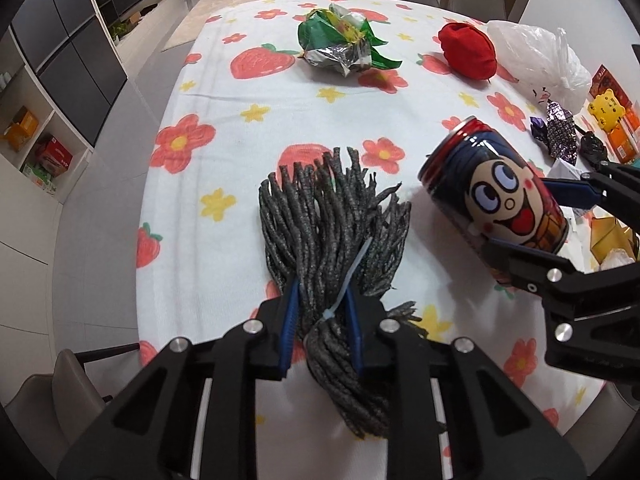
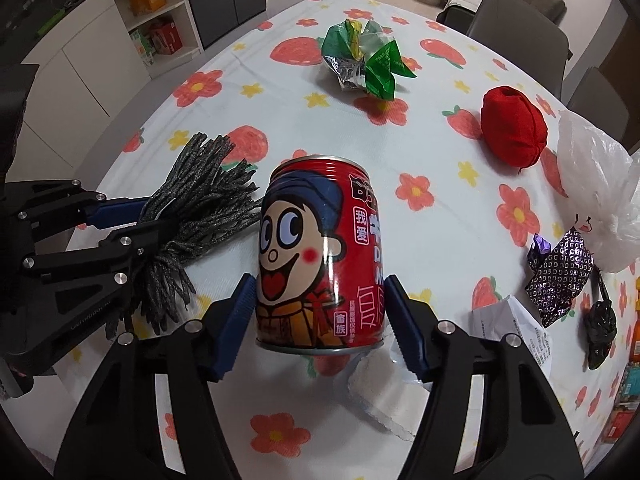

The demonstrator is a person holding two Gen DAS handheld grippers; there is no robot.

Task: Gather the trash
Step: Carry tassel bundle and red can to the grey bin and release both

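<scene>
My left gripper is shut on a grey bundle of mop strands tied with a white zip tie, held just above the flowered tablecloth. My right gripper is shut on a red drink can with a cartoon face, held above the table. In the left wrist view the can and the right gripper are at the right. In the right wrist view the mop bundle and the left gripper are at the left.
A crumpled green and silver wrapper, a red cloth ball and a clear plastic bag lie farther back. A purple wrapper, a black scrap, paper and boxes lie at the right edge. Chairs stand around the table.
</scene>
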